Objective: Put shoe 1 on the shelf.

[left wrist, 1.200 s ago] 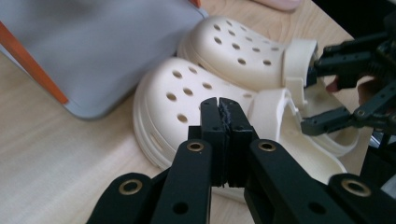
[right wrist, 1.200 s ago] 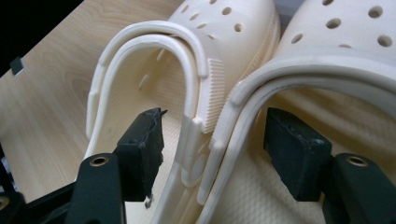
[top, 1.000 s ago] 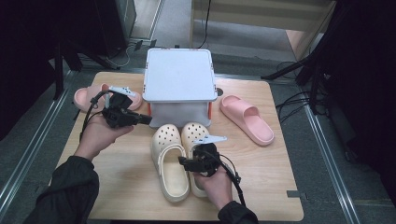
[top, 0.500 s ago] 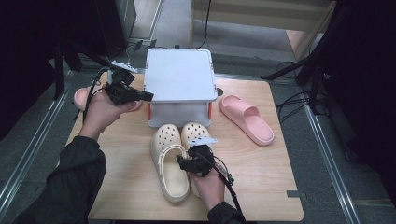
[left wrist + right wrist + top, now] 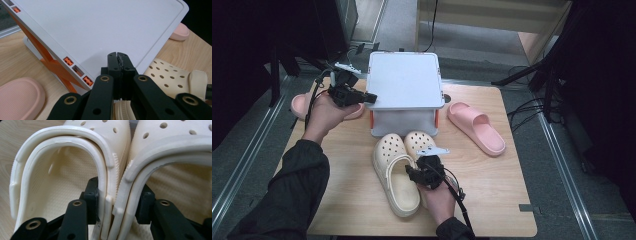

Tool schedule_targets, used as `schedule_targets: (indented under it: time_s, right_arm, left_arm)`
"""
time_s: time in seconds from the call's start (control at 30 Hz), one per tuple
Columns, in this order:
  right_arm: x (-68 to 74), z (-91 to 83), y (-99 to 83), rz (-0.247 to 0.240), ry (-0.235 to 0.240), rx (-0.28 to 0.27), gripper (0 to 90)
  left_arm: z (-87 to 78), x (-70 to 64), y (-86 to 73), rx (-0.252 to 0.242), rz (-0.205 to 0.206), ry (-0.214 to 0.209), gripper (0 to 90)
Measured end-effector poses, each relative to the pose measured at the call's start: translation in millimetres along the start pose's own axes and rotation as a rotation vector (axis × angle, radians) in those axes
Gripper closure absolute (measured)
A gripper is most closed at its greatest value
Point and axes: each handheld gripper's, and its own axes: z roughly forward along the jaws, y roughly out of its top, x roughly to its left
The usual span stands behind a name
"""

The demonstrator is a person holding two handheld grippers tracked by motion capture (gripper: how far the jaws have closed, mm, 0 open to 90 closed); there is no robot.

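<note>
The pair of cream perforated foam clogs lies at the lower centre of the high view, long axes running up the frame toward the white lidded plastic box with orange latches; the right gripper has its jaws clamped on the two touching inner walls of the clogs, while the left gripper, jaws closed and empty, hovers over the box's lid at the upper left; pink foam slides lie to either side on the wooden desk

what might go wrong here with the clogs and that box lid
The right gripper pinches both cream clogs by their adjoining inner walls alone, so one might slip free when lifted. The left gripper, jaws shut, rests at the edge of the white lid; it may slide off rather than raise it.
</note>
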Motion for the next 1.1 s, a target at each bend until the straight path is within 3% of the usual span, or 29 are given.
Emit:
schedule_targets:
  time_s: [0.17,0.67,0.93,1.1]
  right_arm:
    - [-2.0,-1.8,0.5,0.004,-0.002,0.011,64.9]
    - [-13.1,-13.0,7.7,-0.009,0.011,0.007,66.8]
    - [-10.4,-22.7,29.1,-0.033,0.026,-0.024,66.9]
    - [-15.2,-15.8,52.4,-0.043,-0.004,-0.042,66.9]
  left_arm:
    - [-0.3,-4.1,3.6,0.022,0.017,0.046,89.6]
    - [-2.2,-2.4,4.0,0.037,0.009,0.040,89.7]
    - [-3.8,-1.9,2.9,0.042,-0.004,0.030,89.7]
    - [-3.9,-1.4,2.5,0.040,-0.004,0.025,89.8]
